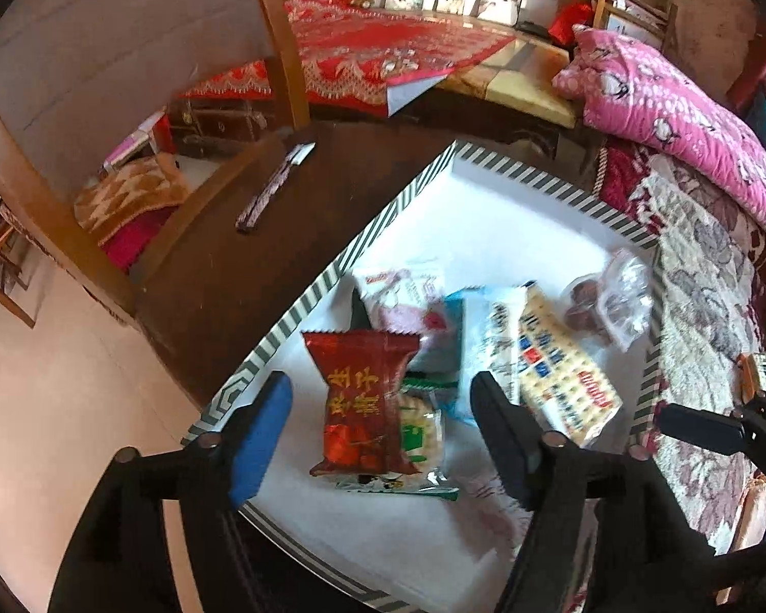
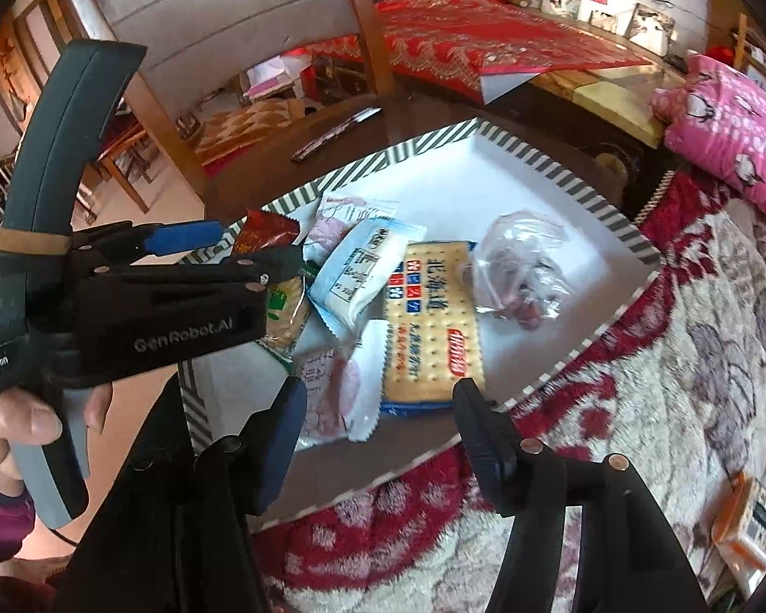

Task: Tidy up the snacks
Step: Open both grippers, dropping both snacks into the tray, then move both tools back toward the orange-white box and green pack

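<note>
While the left gripper (image 1: pixel 383 403) hangs with jaws apart over the striped tray (image 1: pixel 536 181), the red snack packet (image 1: pixel 362 403) lies free between them on the tray's near-left part. Only the right wrist view shows the hand (image 2: pixel 20 424) gripping it. The right gripper (image 2: pixel 378 408), jaws apart too, sits at the tray's near edge by the cracker pack (image 2: pixel 431 316).

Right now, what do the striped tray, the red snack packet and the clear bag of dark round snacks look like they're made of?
Striped tray: probably cardboard or thin board, matte white inside, with a printed stripe rim and crisp folded corners.
Red snack packet: glossy plastic film, possibly foil-lined, judging by the sheen and crimped zigzag ends.
Clear bag: thin transparent plastic, crinkled and catching glare, with the dark contents showing through.
</note>
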